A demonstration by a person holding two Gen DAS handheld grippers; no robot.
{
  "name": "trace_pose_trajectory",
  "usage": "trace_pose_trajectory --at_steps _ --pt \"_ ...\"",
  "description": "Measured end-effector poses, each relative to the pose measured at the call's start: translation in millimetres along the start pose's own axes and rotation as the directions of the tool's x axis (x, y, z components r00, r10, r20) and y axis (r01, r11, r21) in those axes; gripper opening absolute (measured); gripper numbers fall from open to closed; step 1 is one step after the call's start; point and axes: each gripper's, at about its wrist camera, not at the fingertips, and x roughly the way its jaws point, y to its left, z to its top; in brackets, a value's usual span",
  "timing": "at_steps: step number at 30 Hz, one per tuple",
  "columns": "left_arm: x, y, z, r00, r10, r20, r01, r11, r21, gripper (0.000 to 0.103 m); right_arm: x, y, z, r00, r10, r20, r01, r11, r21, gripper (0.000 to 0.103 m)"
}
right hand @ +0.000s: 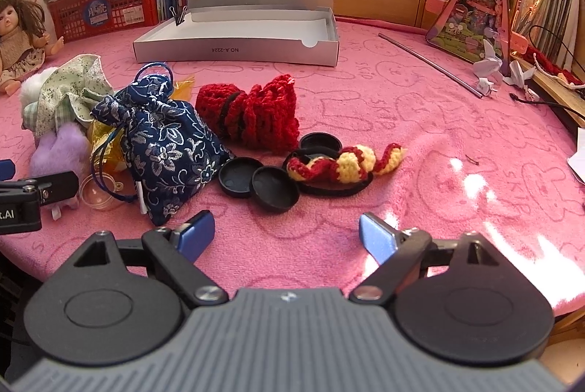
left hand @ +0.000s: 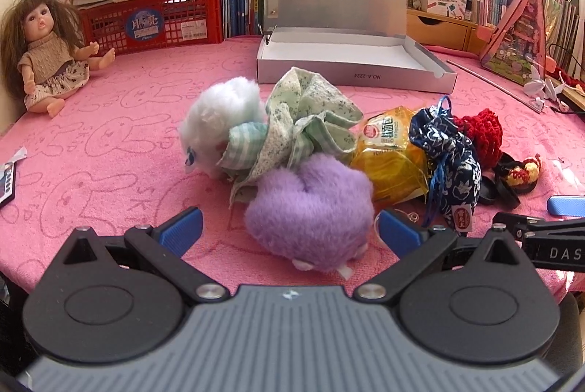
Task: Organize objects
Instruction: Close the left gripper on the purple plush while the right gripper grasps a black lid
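doll (left hand: 44, 52) propped at far left on the pink cloth (left hand: 109, 143), well apart from the clutter. white plush (left hand: 219, 125) and green fabric bundle (left hand: 303, 121) touching the purple plush (left hand: 310, 209), which sits between the spread, unclenched fingers of the left gripper (left hand: 289, 227), not pinched yet. could snag the green fabric on closing, since it overlaps the purple fur. further right, yellow packet (left hand: 387, 154) pinned under the navy drawstring pouch (right hand: 164, 140), its cord looped by a clear capsule half (right hand: 95, 191); lifting the pouch may drag either. red crochet piece (right hand: 256, 110) behind, three black caps (right hand: 274, 189) and a red-yellow crochet hair tie (right hand: 343, 167) ahead of the right gripper (right hand: 287, 235), wide apart, grasping nothing. caps small and low, likely to slip. open grey box (right hand: 234, 50) at the back, nothing in it, probably the destination.
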Motion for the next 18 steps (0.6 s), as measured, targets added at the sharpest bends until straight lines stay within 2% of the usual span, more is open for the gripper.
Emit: trace_pose_trajectory --at_steps 4,9,18 --pt "-2.0 -3.2 1.8 1.000 -0.023 0.009 0.023 1.000 0.020 0.102 1.6 -2.4 2.3 1.000 0.012 -0.001 -0.012 1.000 0.004 0.081" --pt "0.4 -4.1 1.6 1.000 -0.014 0.002 0.014 0.999 0.030 0.087 3.1 -1.5 3.2 1.000 0.019 0.008 -0.019 1.000 0.009 0.073" --pt "6.0 -5.8 3.3 1.000 -0.023 -0.003 0.023 0.999 0.044 0.083 7.0 -1.4 7.0 1.000 0.020 0.018 -0.021 1.000 0.020 0.061"
